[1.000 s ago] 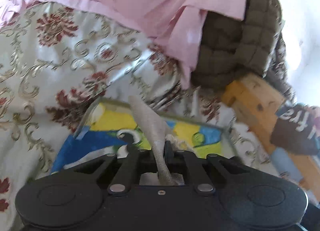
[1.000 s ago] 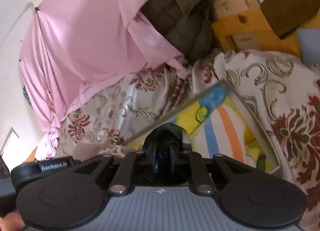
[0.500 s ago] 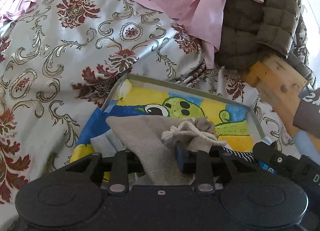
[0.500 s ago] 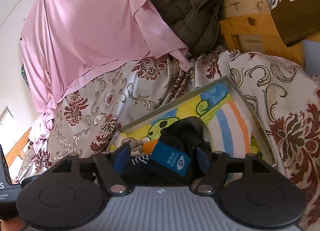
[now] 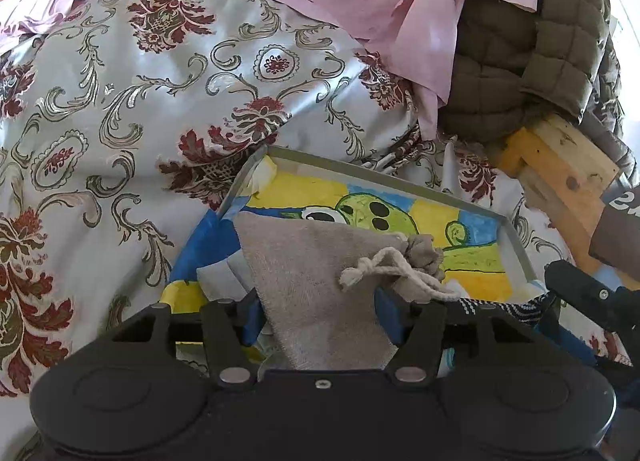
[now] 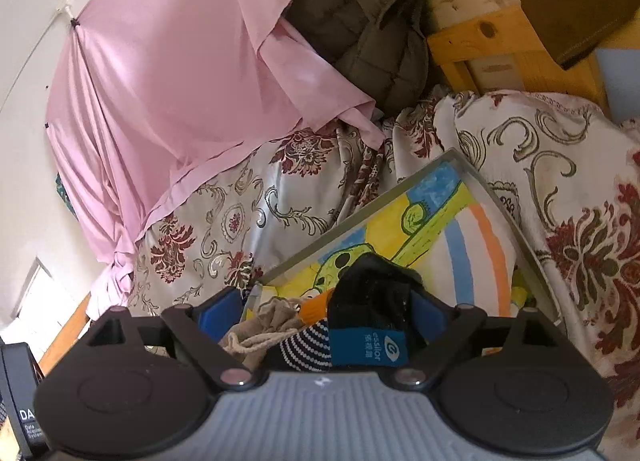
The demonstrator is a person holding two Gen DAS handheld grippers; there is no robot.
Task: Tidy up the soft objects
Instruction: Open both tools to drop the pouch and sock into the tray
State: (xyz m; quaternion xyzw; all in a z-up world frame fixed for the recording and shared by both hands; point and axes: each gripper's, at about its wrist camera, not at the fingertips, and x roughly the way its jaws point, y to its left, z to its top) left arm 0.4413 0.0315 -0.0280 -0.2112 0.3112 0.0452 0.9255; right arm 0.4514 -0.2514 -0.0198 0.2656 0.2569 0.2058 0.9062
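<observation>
Now both claws are hovering over the tray (image 5: pixel 516 239), spread wide: left claw (image 5: pixel 320 307) straddling the beige pouch (image 5: pixel 316 273), right claw (image 6: pixel 326 315) straddling the black cloth (image 6: pixel 372 293).

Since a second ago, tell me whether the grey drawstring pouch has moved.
Yes. The grey drawstring pouch went from hanging pinched above the tray to lying spread inside it, with the left hand-held gripper now open around it.
</observation>
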